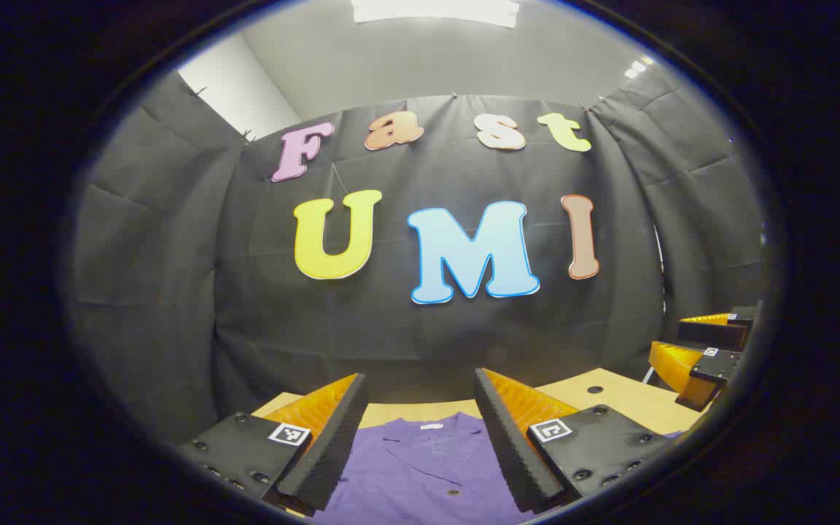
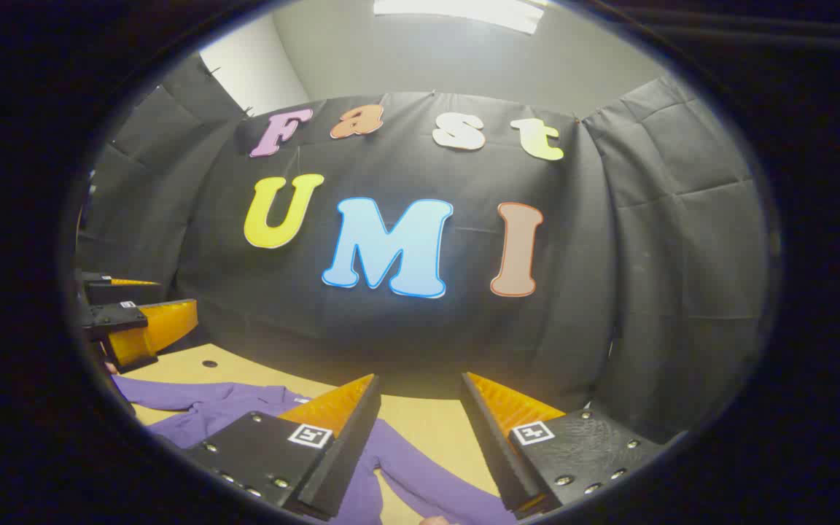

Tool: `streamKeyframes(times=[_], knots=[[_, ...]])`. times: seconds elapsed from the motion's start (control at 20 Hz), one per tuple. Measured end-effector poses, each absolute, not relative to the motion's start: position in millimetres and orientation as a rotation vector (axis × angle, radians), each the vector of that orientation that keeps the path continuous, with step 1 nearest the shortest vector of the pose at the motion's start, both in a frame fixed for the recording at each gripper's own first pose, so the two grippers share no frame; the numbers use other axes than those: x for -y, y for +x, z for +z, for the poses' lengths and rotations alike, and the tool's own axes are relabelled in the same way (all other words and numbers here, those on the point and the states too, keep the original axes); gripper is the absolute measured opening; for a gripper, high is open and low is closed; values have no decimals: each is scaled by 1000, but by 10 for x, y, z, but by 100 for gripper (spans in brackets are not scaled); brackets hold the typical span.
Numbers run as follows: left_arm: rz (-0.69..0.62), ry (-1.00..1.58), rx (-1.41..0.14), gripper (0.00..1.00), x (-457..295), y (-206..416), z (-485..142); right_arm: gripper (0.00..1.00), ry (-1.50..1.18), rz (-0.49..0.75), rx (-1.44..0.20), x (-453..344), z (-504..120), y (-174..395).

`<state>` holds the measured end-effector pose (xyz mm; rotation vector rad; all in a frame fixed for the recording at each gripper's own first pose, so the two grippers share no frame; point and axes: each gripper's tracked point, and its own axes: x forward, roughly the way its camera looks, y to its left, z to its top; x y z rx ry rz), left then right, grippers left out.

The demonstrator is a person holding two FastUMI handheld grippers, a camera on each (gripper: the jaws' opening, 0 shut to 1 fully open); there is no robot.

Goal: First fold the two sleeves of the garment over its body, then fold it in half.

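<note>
A purple collared garment (image 1: 420, 467) with small buttons lies flat on the wooden table (image 1: 624, 397), at six o'clock between the left gripper (image 1: 420, 437)'s spread fingers. The right gripper (image 2: 420, 445), also released, hovers above one outstretched sleeve (image 2: 420, 474).

- Left gripper view: looks level at the back wall (image 1: 420, 321); shirt (image 1: 420, 474) collar lies between its fingers.
- Right gripper view: same facing; a sleeve (image 2: 420, 474) crosses between its fingers.
- Shared: wall, table (image 1: 609, 397), shirt.
</note>
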<state>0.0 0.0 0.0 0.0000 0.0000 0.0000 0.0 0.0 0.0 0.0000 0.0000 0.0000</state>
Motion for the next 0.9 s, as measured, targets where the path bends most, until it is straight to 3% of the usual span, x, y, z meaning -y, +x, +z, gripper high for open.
streamKeyframes(times=[0.9], knots=[[-38,-33,-9,94,-237,162,-121,75,-28,13,-44,-358,-54,36]])
